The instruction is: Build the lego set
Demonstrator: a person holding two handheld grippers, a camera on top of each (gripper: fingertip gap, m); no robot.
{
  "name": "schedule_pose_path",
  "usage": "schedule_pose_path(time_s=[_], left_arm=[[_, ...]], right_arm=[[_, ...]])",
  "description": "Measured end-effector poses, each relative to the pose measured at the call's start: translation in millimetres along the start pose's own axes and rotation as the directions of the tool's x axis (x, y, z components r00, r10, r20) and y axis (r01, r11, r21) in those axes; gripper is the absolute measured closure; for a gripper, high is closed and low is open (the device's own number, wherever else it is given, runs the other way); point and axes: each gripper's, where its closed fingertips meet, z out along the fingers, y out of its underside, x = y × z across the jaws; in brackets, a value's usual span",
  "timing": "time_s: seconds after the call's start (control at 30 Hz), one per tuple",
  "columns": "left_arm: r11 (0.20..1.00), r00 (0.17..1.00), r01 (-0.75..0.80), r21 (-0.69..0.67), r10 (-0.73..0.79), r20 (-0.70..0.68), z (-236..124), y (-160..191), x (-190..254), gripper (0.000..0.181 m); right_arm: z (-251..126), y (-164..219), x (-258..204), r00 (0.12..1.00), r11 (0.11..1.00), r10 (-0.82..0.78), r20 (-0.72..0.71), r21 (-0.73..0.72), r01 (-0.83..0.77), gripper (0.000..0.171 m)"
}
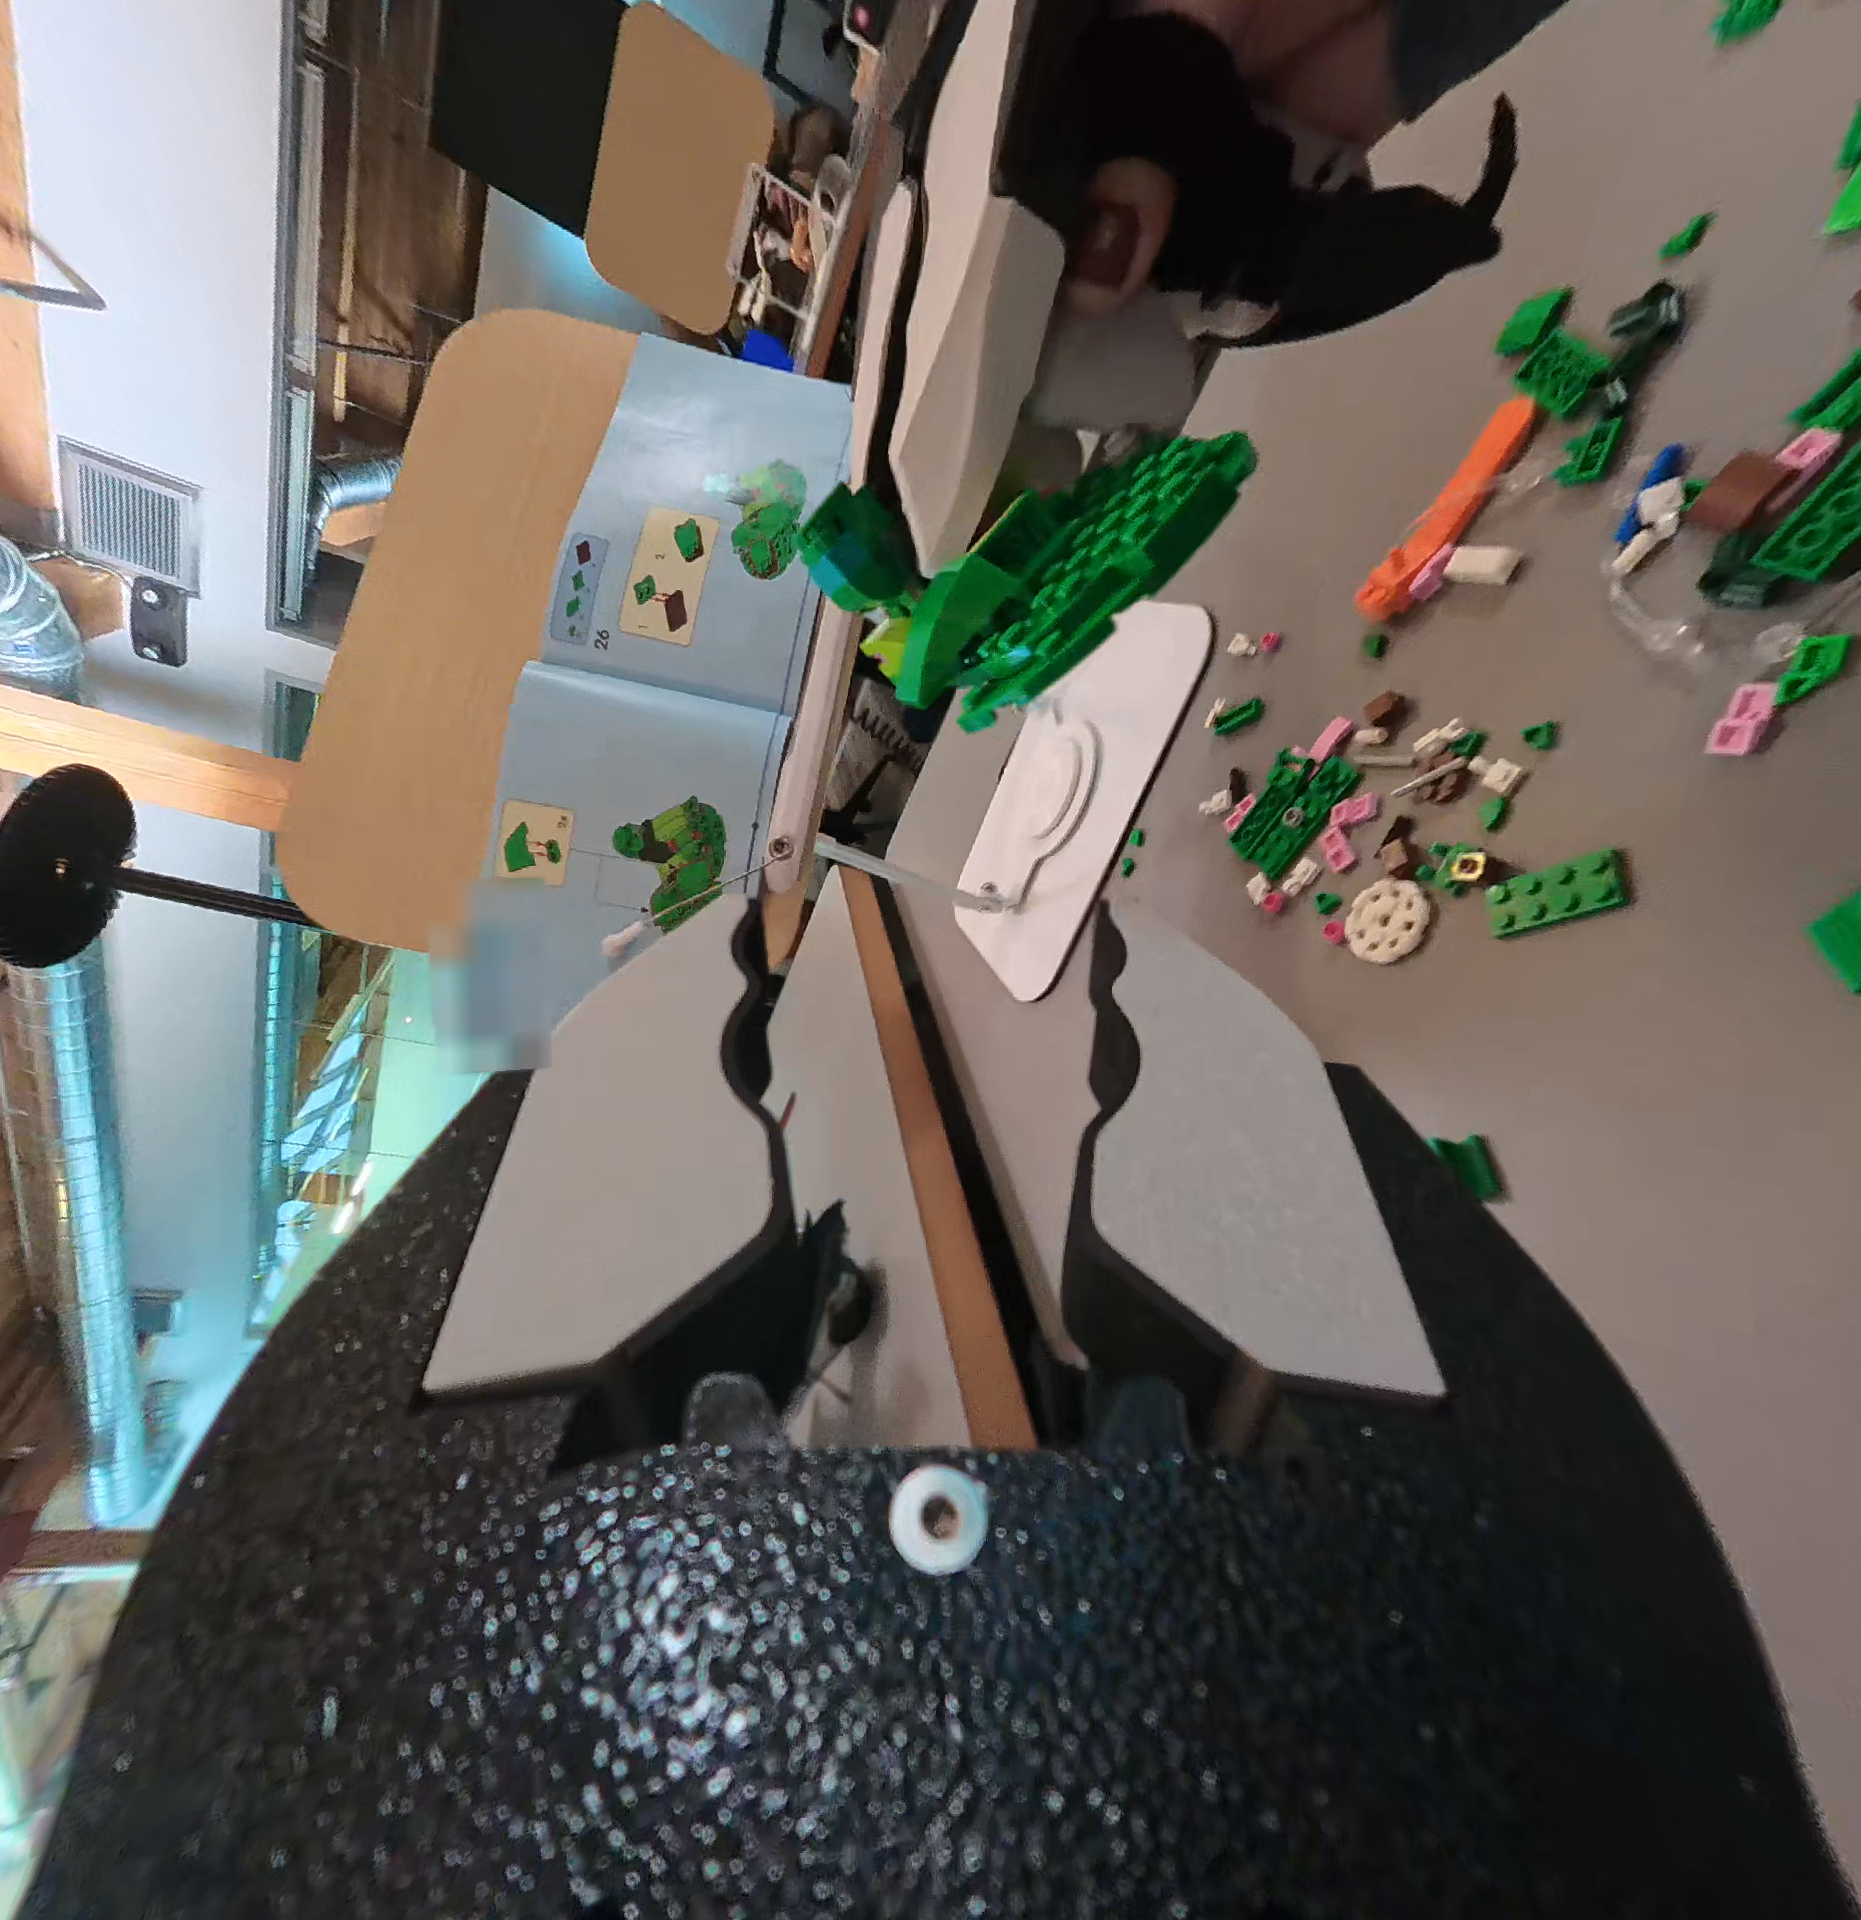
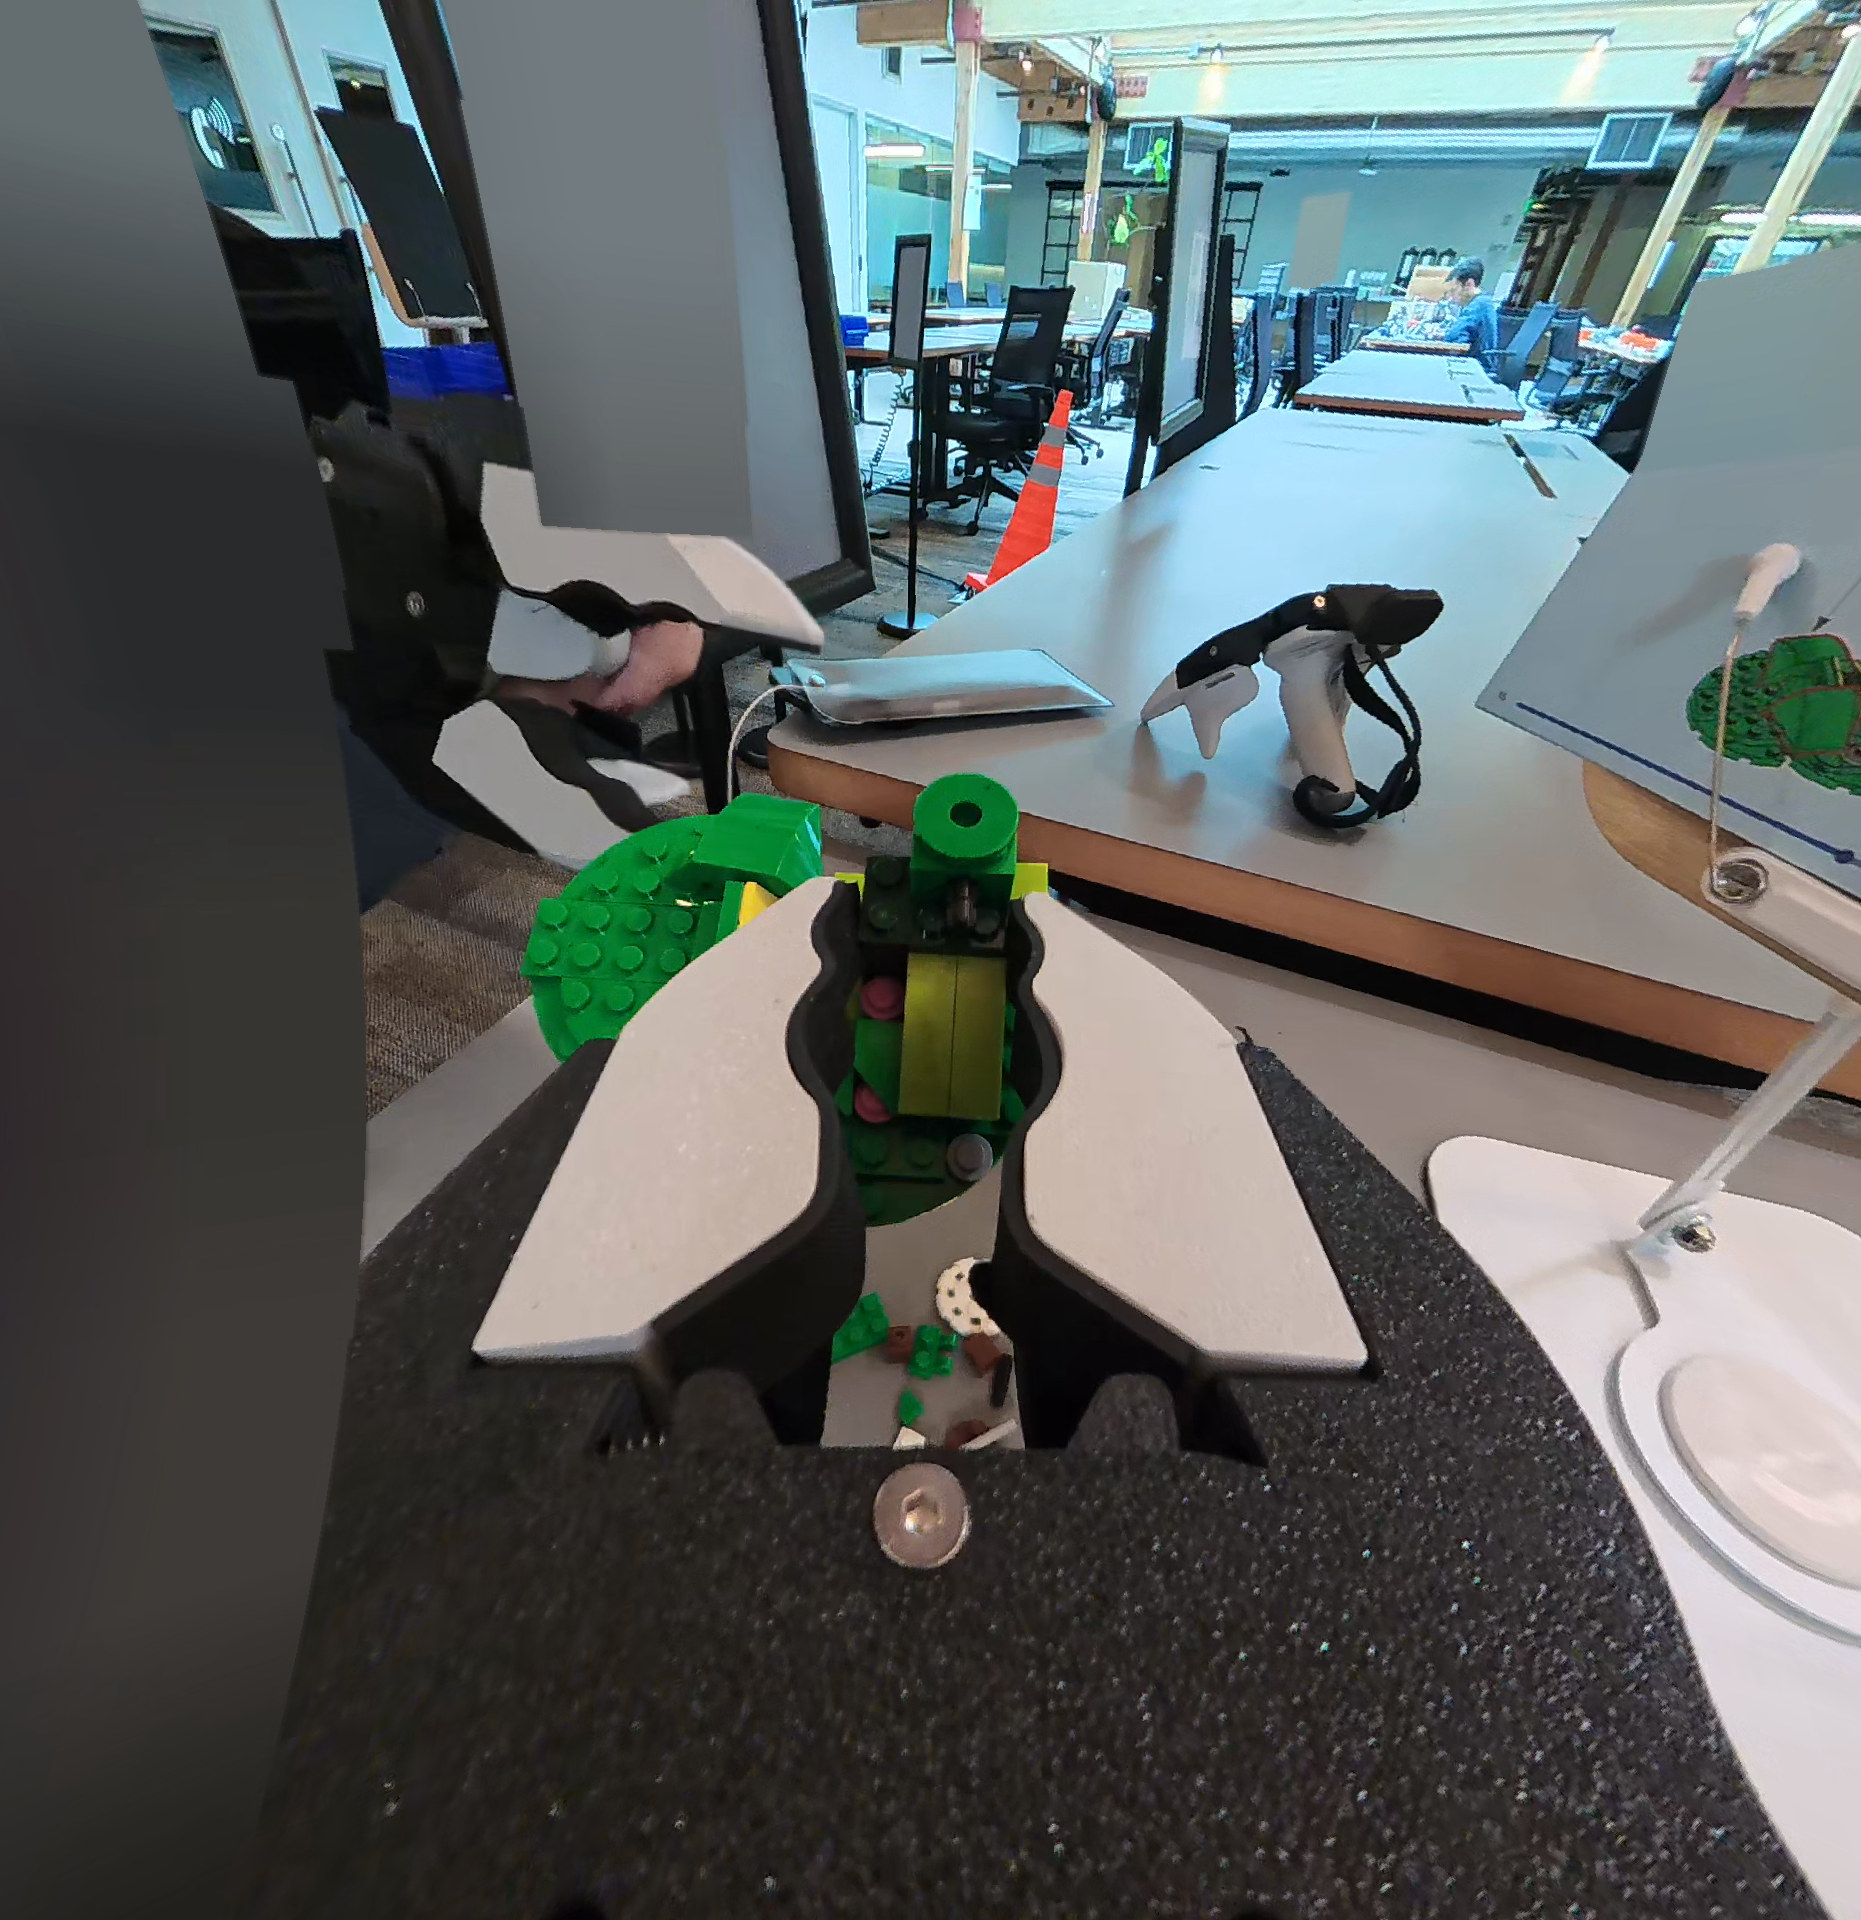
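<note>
- Green lego model: held off the desk, clamped between the two fingers of the right hand-held gripper. A round green stud-topped piece sticks out past the fingertips, and a round green plate juts out to the left.
- In the left wrist view the same lego model hangs above the desk, near the white stand base.
- Left hand-held gripper: fingers apart, nothing between them; held clear of the model, over the desk edge.
- Loose bricks (green, pink, brown, white) lie scattered on the desk beyond the stand base, with an orange piece farther off.
- Instruction booklet stands open on the stand's board.
- A black-and-white handheld controller rests on the neighbouring desk.
</note>
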Motion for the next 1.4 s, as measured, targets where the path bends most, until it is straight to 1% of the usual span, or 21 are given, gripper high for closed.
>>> schedule_pose_path(time_s=[0.17,0.4,0.5,0.57,0.6,0.7,0.87,1.1,1.23,1.4], left_arm=[[0.997,0.997,0.064,0.046,-0.065,0.032,-6.4,0.1,6.3,0.123],[1.0,0.994,0.007,0.024,-0.009,0.105,-13.3,9.8,8.3,0.123],[0.998,0.991,-0.016,0.055,0.009,0.135,-19.7,6.8,5.0,0.13],[0.993,0.987,-0.046,0.106,0.029,0.157,-25.9,-0.9,3.2,0.138],[0.991,0.987,-0.055,0.121,0.035,0.159,-27.9,-3.7,3.5,0.138],[0.99,0.987,-0.081,0.116,0.064,0.146,-29.4,-4.6,6.0,0.134],[0.977,0.98,-0.152,0.148,0.13,0.151,-31.3,-14.7,12.0,0.128],[0.933,0.927,-0.352,0.074,0.336,0.168,-22.8,-18.4,20.5,0.127],[0.913,0.898,-0.408,0.023,0.397,0.189,-17.7,-18.6,18.7,0.127],[0.88,0.863,-0.474,-0.031,0.471,0.18,-11.5,-18.9,19.8,0.129]], right_arm=[[4.4,1.6,-0.7,1.0,1.0,0.019,0.002,-0.013,-0.019,0.145],[13.6,0.8,-7.8,1.0,0.999,0.009,0.002,-0.052,-0.009,0.145],[15.3,-0.4,-13.3,1.0,0.998,0.001,0.018,-0.066,0.0,0.145],[15.8,-0.5,-15.4,1.0,0.997,0.0,0.019,-0.079,0.002,0.145],[15.9,-1.1,-17.1,1.0,0.997,-0.002,0.025,-0.081,0.004,0.145],[16.8,-2.4,-21.1,0.999,0.997,0.001,0.042,-0.082,0.003,0.145],[20.1,0.1,-24.4,0.998,0.995,0.005,0.058,-0.098,0.001,0.145],[25.2,2.6,-29.3,0.997,0.992,-0.002,0.071,-0.125,0.011,0.145],[27.7,3.7,-30.3,0.998,0.99,-0.006,0.068,-0.139,0.015,0.145],[30.4,5.2,-30.4,0.998,0.987,-0.009,0.055,-0.159,0.018,0.146]])
